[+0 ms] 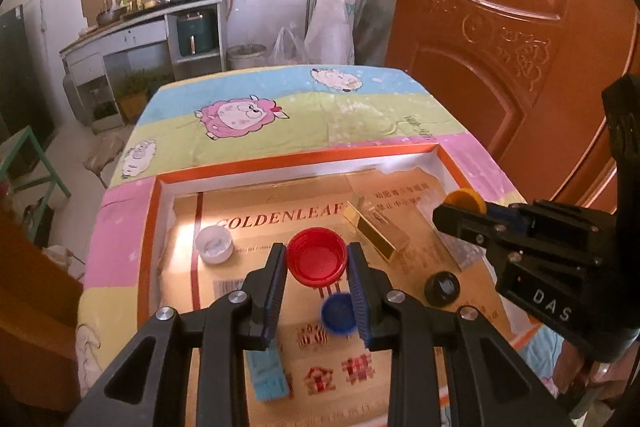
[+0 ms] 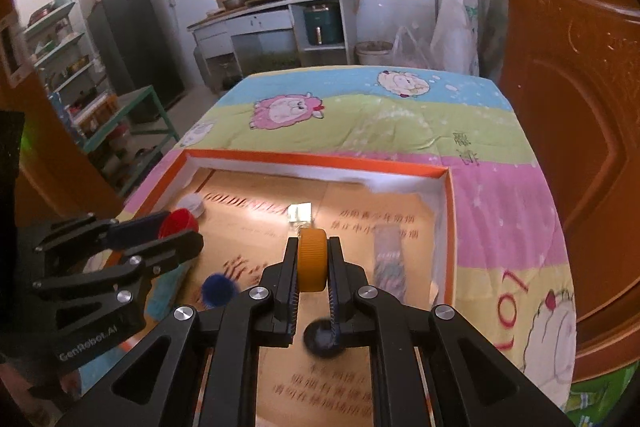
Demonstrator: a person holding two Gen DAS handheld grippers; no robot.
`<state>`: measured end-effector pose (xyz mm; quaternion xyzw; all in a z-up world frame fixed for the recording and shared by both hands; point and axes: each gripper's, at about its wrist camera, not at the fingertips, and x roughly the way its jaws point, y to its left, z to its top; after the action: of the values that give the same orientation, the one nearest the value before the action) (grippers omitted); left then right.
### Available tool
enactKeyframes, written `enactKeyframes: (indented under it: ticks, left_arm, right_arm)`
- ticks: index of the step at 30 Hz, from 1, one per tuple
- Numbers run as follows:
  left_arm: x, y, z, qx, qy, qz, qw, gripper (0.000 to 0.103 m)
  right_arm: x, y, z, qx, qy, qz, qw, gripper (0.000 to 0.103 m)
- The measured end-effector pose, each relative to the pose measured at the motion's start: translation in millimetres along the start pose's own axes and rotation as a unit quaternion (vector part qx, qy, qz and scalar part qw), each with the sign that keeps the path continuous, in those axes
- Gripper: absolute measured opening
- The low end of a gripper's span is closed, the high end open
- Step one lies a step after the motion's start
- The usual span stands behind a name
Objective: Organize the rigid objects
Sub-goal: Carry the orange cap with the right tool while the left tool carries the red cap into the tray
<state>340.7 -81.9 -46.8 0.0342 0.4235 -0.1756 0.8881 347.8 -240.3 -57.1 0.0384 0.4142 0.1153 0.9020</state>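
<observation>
Two caps clamped: red cap opening upward, orange cap on edge.

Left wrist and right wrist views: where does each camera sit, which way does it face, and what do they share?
Left wrist: on the left hand-held gripper, looking down into the orange-rimmed tray; its fingers hold a red cap; the right hand-held gripper shows at right.
Right wrist: on the right hand-held gripper, clamping an orange cap; the left hand-held gripper shows at left.
Shared: tray, both caps, blue cap, black cap, sheep-print cloth, kitchen wall.
</observation>
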Motion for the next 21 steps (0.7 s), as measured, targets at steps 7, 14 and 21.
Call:
enactKeyframes:
  ticks: [7,14,21]
  left_arm:
    - [23.8,9.0,14.6,-0.027,0.023,0.003,0.9994,0.031]
    - [44.8,14.9,22.6,-0.037,0.044,0.014,0.9983,0.031]
    - [56.5,17.0,22.1,-0.039,0.058,0.02,0.9973,0.031]
  right_arm:
    - [24.8,-10.7,19.3,-0.002,0.025,-0.017,1.0,0.012]
    - [47.4,-12.7,27.9,0.0,0.05,-0.023,0.998,0.012]
    - [57.5,-13.7,32.1,-0.001,0.059,-0.026,0.998,0.012]
